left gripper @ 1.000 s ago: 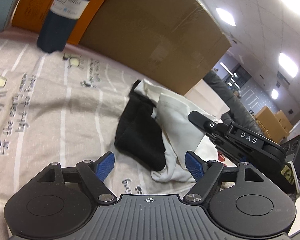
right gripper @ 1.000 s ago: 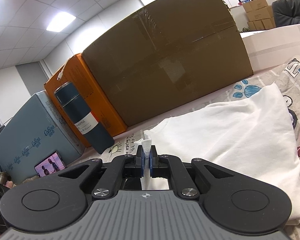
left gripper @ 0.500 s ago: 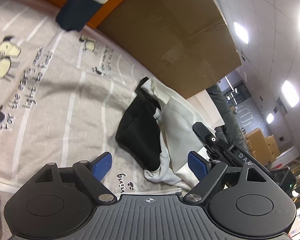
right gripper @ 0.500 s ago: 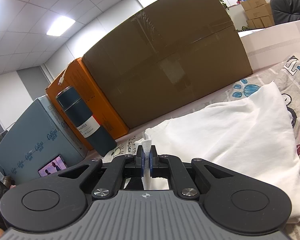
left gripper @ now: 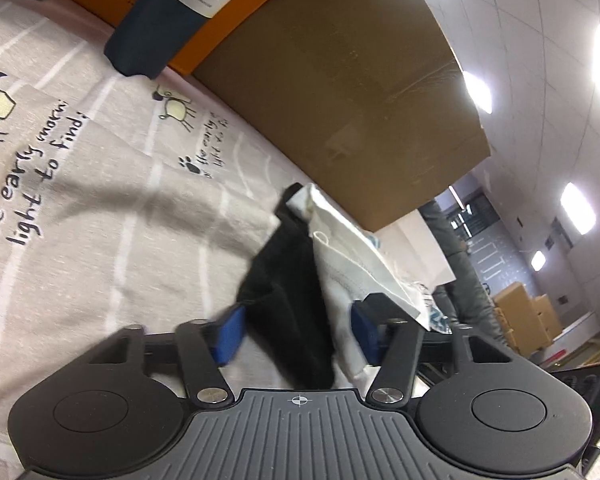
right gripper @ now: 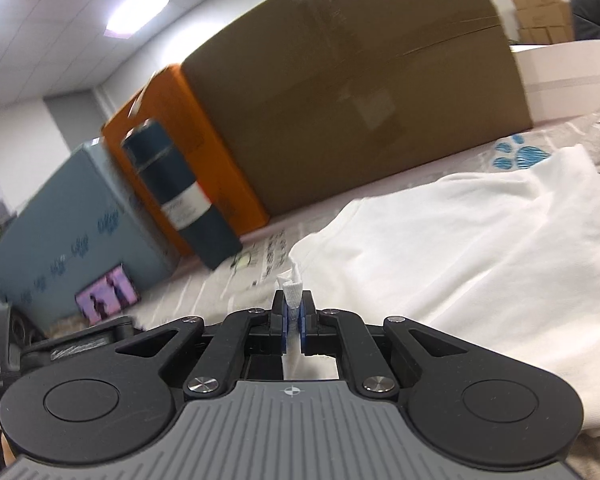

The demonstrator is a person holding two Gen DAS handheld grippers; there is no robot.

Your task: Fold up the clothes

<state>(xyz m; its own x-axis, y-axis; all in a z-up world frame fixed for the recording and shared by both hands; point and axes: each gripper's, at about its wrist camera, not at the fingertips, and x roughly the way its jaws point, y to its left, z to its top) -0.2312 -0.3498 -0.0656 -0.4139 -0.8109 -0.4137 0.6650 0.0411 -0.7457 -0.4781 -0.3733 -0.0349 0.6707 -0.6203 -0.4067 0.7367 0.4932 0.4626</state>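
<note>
Black claw (left gripper: 296, 334) — blue pads (left gripper: 228, 334), silver screws, ribbed grey housing.

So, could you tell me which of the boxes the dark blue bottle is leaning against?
The orange box, between the grey-blue box and the big brown cardboard box; the bottle rests against its front.

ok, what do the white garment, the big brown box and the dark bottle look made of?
White garment: soft matte knit, likely cotton; it creases and drapes, with a stitched hem.
Big brown box: corrugated cardboard by the look, dull brown, with a clear tape seam across its face.
Dark bottle: probably painted metal, smooth navy with a slight sheen and a white paper-like label; blur leaves it open.
</note>
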